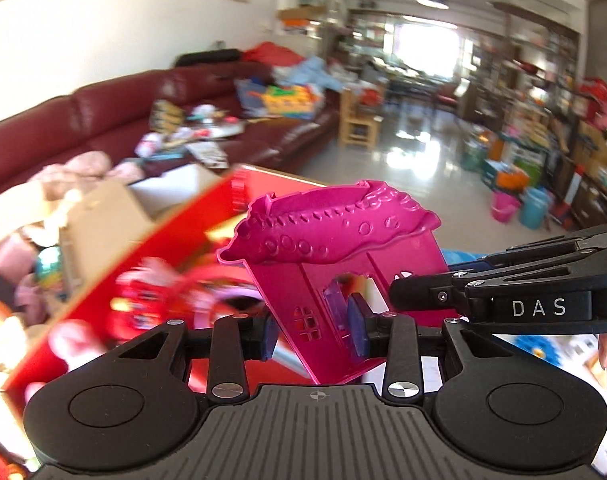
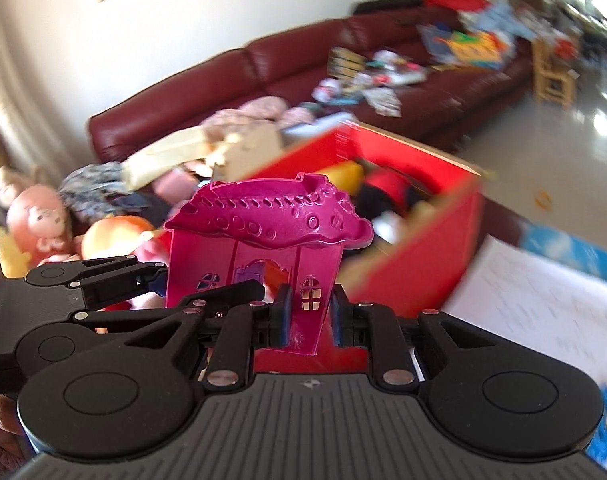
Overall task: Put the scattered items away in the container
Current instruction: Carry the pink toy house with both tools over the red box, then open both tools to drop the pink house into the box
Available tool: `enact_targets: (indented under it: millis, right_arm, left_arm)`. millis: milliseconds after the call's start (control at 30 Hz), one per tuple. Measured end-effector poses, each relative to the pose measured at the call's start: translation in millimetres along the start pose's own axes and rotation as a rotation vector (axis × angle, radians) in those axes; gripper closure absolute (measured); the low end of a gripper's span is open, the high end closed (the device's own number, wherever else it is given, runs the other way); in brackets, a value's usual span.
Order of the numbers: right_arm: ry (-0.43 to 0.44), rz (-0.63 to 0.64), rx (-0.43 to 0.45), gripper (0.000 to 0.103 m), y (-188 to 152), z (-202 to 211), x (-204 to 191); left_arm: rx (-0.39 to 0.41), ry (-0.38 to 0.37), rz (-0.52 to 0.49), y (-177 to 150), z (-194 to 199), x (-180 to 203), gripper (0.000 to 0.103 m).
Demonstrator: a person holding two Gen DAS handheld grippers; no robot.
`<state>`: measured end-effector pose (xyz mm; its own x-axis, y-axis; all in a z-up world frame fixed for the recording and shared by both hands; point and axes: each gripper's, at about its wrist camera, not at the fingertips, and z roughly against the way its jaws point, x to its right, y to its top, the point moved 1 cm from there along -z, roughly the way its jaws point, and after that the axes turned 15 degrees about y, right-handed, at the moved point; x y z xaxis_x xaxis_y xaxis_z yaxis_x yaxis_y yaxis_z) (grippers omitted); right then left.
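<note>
Grippers: we've got 2 clamped on 1 pink toy house [image 1: 335, 264], left gripper [image 1: 315, 334] + right gripper [image 2: 308, 318], above 1 red box [image 2: 419, 264].

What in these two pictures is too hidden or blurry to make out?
- Left wrist view: toys inside the red box are smeared by motion blur.
- Right wrist view: the pink toy house hides part of the box's contents.
- Both views: each gripper's body covers the house's lower edge.
</note>
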<state>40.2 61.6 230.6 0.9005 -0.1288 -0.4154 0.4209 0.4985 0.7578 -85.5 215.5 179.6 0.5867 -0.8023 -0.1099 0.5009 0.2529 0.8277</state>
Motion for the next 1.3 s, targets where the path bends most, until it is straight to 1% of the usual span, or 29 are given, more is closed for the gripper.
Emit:
enact_targets:
  millis: [133, 233, 400, 500, 567, 600, 633, 667, 700, 733, 833, 967, 1067, 1200, 1300]
  right_arm:
    - [0.057, 0.04, -0.033, 0.08, 26.7, -37.5, -20.5]
    - [0.081, 0.048, -0.059, 0.08, 38.5, -61.8, -31.7]
    - [0.086, 0.051, -0.101, 0.081, 42.9, -89.3, -39.4]
    - [0.094, 0.047, -0.122, 0.081, 42.4, -103.1, -41.3]
    - [0.092, 0.054, -0.139, 0.081, 41.0, -110.3, -40.7]
    - [0.092, 0.061, -0.153, 0.079, 39.9, -115.0, -39.5]
    - [0.086, 0.065, -0.157, 0.07, 38.7, -119.0, -37.0]
    - [0.068, 0.057, -0.153, 0.046, 37.2, -121.0, -33.7]
    - [0.054, 0.045, -0.148, 0.034, 35.5, -121.6, -30.4]
    - [0.053, 0.038, -0.144, 0.024, 33.2, -120.4, -26.4]
    - [0.049, 0.009, -0.143, 0.025, 29.3, -117.0, -14.9]
    - [0.05, -0.023, -0.144, 0.022, 28.4, -112.7, -6.4]
    - [0.049, -0.022, -0.153, 0.02, 28.9, -110.8, -4.6]
    - [0.07, -0.033, -0.166, 0.018, 31.3, -109.3, -5.1]
    - [0.086, -0.037, -0.173, 0.018, 33.3, -107.7, -7.3]
  left_arm:
    - [-0.011, 0.059, 0.044, 9.3, -2.2, -39.0, 0.06]
    - [-0.031, 0.091, 0.064, 14.6, -9.7, -62.4, 0.059]
    - [-0.066, 0.14, 0.078, 15.2, -20.6, -85.0, 0.059]
    - [-0.089, 0.142, 0.1, 10.6, -27.6, -96.0, 0.058]
    - [-0.112, 0.144, 0.092, 6.7, -36.4, -100.6, 0.052]
    - [-0.132, 0.166, 0.081, 4.3, -42.3, -100.8, 0.047]
    - [-0.154, 0.203, 0.074, 2.2, -48.0, -101.2, 0.037]
    - [-0.166, 0.234, 0.071, 0.5, -55.4, -101.5, 0.029]
    - [-0.167, 0.247, 0.077, -1.5, -57.3, -102.1, 0.012]
    - [-0.16, 0.253, 0.087, -2.8, -57.4, -102.9, 0.004]
    - [-0.153, 0.261, 0.075, -3.4, -58.1, -101.5, 0.005]
    - [-0.143, 0.259, 0.048, 0.1, -59.5, -97.3, 0.004]
    - [-0.13, 0.27, 0.023, 1.5, -56.1, -94.6, 0.004]
    - [-0.116, 0.288, 0.011, 4.7, -49.2, -97.3, 0.003]
    - [-0.091, 0.296, -0.004, 6.8, -40.6, -100.5, 0.002]
